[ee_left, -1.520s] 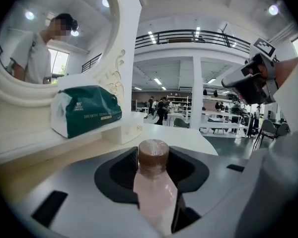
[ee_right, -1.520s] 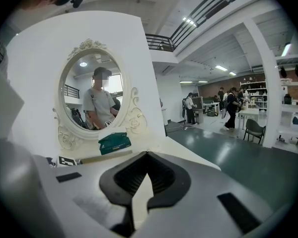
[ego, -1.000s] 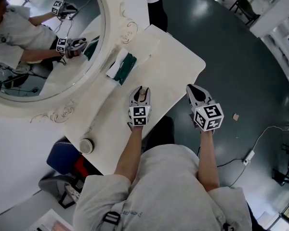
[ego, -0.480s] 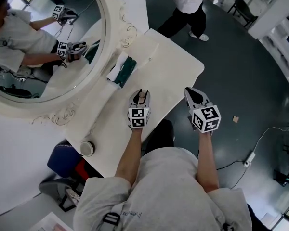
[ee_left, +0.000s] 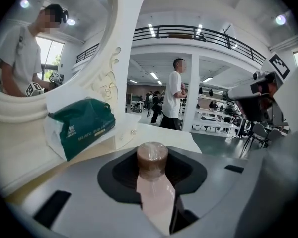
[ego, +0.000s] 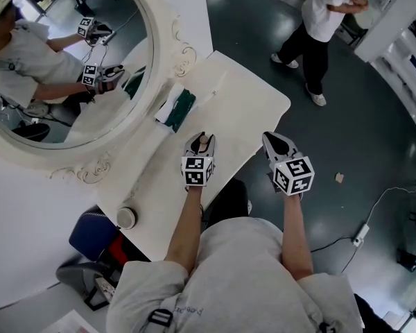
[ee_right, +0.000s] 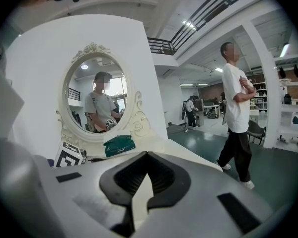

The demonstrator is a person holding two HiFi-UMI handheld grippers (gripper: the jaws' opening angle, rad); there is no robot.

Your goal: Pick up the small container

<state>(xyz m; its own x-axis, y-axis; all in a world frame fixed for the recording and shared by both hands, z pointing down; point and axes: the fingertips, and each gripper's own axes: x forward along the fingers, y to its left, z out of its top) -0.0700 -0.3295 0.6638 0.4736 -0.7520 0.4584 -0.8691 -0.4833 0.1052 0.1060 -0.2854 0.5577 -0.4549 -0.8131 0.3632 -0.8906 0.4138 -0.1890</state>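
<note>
Beyond small container (ee_left: 152,158): green pack (ee_left: 82,125), txt unreadable.

The tissue pack (ego: 177,108) lies on the surface (ego: 243,109) beside the mirror (ego: 69,68). Farther from the mirror, the small container (ego: 203,140) sits in the left tongs (ego: 200,144).

The left gripper (ego: 202,138) has the small container (ego: 204,142) pinched between its jaws above the white table (ego: 246,92), just near of the green packet (ego: 182,108) by the oval mirror (ego: 69,68). The right gripper (ego: 269,138) hovers off the table's right edge, tips together.
</note>
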